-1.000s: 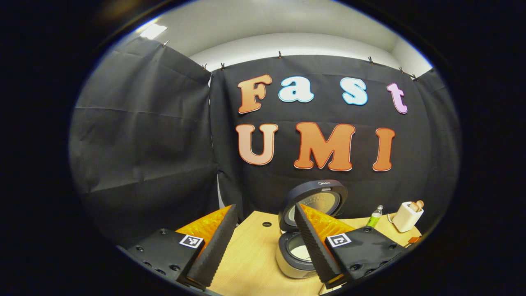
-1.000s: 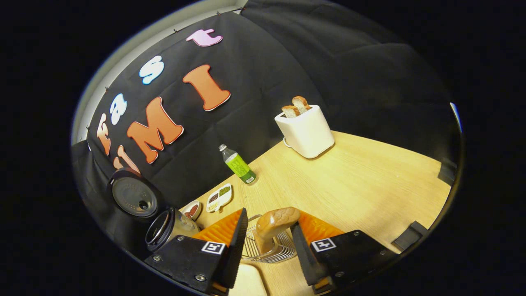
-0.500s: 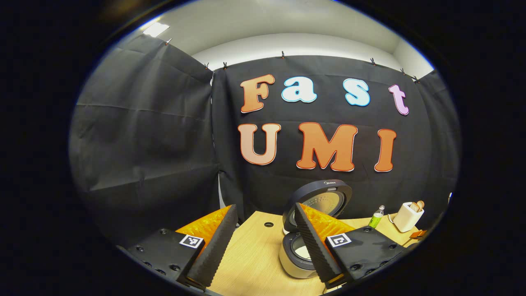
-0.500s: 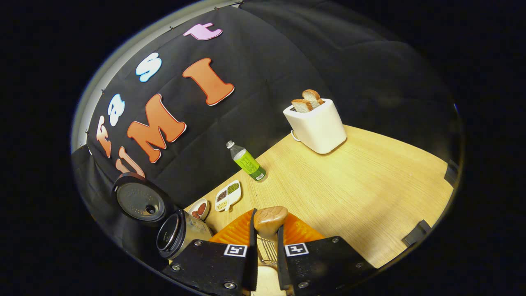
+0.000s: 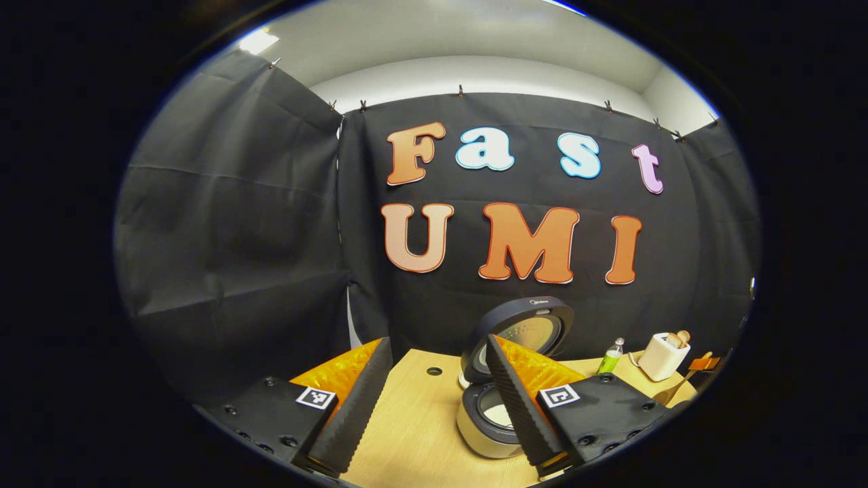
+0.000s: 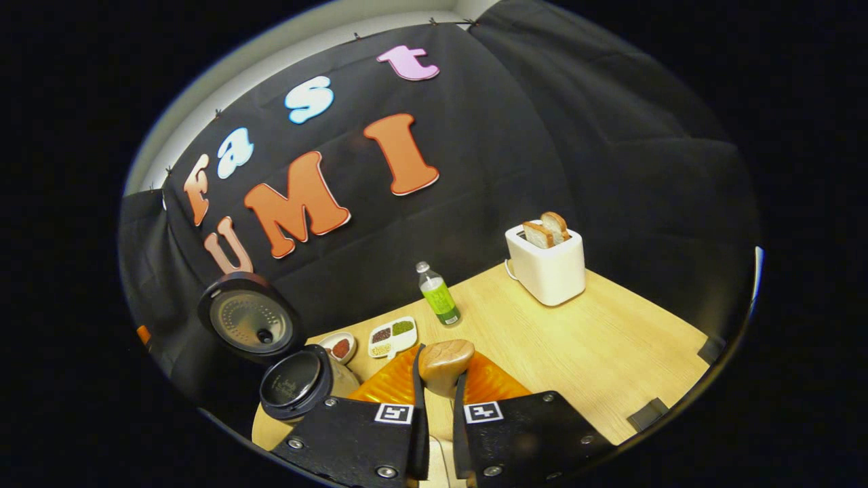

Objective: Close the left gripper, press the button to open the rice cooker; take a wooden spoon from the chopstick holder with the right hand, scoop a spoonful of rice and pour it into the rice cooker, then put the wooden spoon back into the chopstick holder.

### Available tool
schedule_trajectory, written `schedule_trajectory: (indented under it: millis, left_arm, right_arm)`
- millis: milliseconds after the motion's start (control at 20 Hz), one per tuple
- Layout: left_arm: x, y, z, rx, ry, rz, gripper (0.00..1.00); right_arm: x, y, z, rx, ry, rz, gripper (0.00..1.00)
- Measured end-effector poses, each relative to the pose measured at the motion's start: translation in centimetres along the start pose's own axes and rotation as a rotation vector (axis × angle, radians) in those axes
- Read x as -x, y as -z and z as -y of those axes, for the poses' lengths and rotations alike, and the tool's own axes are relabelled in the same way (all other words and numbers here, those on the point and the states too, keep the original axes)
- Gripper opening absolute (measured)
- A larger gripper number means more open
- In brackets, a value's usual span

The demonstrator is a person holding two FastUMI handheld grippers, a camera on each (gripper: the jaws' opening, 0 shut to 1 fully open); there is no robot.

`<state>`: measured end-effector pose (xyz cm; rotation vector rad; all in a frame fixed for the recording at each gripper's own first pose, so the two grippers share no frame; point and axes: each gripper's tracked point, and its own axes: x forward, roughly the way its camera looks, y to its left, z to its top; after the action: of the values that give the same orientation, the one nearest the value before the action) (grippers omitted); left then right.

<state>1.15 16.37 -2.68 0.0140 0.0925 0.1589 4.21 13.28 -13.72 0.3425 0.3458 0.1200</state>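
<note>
Cooker (image 5: 498, 407) lid up on surface (image 6: 597, 352); button step done. Right tongs (image 6: 437, 379) clamped on spoon (image 6: 444, 359), left tongs (image 5: 434, 400) wide apart, empty. Scooping, pouring, returning spoon left.

No text is legible on the rice cooker (image 5: 505, 379) or the bottle (image 6: 439, 296).

Each finger of the left gripper (image 5: 434, 400) was carried on a black block fitted with dark round screws and marked with a small square black-and-white tag. The fingers tapered to points, with ribbed inner faces. On the right gripper (image 6: 434, 379), matching black blocks with silver-headed screws and similar square tags were seen.
</note>
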Motion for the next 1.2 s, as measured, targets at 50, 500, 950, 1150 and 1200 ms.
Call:
schedule_trajectory:
  millis: [50, 500, 950, 1150, 1200]
  left_arm:
    - [0.0, -0.2, -0.1, 0.006, 0.012, 0.001, 0.94]
    - [-0.5, -0.1, -1.4, 0.015, 0.089, -0.004, 0.94]
    - [-0.4, 1.1, -3.6, -0.050, 0.091, -0.035, 0.95]
    - [-0.2, 1.1, -3.5, -0.069, 0.093, -0.033, 0.90]
    - [0.0, 1.1, -3.2, -0.057, 0.102, -0.033, 0.97]
  right_arm:
    - [0.8, -0.1, -1.5, 0.024, -0.025, 0.000, 0.13]
    - [3.2, 6.9, -7.2, 0.110, -0.044, -0.073, 0.13]
    - [1.7, 14.3, -6.8, 0.273, 0.053, -0.148, 0.13]
    - [1.4, 15.3, -7.7, 0.156, 0.018, -0.168, 0.13]
    - [1.3, 15.6, -7.9, 0.087, 0.005, -0.179, 0.13]
